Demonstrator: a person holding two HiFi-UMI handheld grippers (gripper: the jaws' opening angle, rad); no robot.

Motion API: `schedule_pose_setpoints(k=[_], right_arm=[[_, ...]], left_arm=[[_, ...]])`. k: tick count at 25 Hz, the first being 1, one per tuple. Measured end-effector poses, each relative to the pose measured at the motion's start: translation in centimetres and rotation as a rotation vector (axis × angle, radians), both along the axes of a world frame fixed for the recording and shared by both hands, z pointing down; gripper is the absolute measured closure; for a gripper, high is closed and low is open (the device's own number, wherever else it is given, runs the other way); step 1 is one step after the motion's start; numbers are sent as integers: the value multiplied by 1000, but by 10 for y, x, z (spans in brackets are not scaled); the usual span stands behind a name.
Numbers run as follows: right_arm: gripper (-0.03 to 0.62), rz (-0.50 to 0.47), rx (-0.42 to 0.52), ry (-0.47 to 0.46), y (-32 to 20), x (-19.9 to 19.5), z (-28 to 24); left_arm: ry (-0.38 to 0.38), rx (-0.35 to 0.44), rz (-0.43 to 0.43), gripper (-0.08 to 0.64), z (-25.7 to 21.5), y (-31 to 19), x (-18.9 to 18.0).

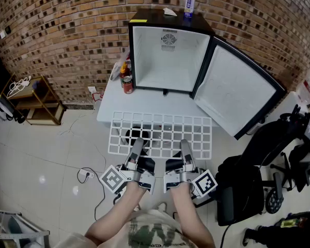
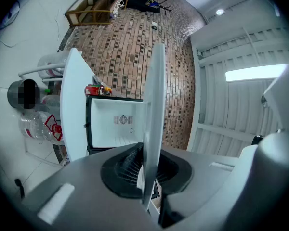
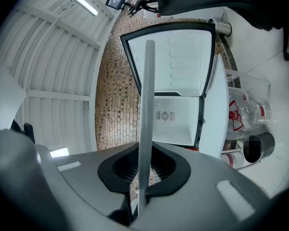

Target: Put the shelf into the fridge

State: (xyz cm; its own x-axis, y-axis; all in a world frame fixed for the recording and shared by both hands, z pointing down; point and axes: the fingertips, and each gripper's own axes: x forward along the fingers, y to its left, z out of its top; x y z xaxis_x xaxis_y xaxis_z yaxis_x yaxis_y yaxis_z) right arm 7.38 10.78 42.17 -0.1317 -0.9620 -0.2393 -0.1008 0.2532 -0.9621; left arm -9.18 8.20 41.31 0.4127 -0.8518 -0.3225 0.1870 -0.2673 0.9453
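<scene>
1. Tabletop [image 1: 111, 109], white, stood against a brick wall [image 1: 67, 30] on pale tiled floor [image 1: 41, 154], carrying an open fridge [image 1: 170, 61].
2. White wire shelf [image 1: 160, 130] was level before the fridge, its near edge clamped by left tongs [image 1: 137, 143] and right tongs [image 1: 185, 144].

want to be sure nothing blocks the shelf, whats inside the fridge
The fridge cavity shows only bare white walls and a round fan vent on the back wall; no items inside. Its ceiling is hidden by the top panel.

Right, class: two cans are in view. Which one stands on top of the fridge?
The blue-and-white can, on the black top of the fridge; the red can stands on the table beside it.
</scene>
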Motion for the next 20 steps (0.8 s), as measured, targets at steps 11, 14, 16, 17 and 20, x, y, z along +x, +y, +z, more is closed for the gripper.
schedule_pose_setpoints(k=[11,14,16,17,20], right_arm=[[566,-34,13,-3,-16,18,-6],[566,-42,18,-3,-20,27,-7],[566,-51,23,-9,-23,31,-10],[566,-55,24,-10,-23,33,-10],[566,-63,29,-13,-24,38,-12]], left_arm=[[-11,23,-28,535,-6,-13,18],[-23,31,-41,535,-8,-15,26],[-28,41,-51,535,-10,-16,30],[-29,44,-55,535,-11,-16,32],[-36,50,-64,535,-13,-16,37]])
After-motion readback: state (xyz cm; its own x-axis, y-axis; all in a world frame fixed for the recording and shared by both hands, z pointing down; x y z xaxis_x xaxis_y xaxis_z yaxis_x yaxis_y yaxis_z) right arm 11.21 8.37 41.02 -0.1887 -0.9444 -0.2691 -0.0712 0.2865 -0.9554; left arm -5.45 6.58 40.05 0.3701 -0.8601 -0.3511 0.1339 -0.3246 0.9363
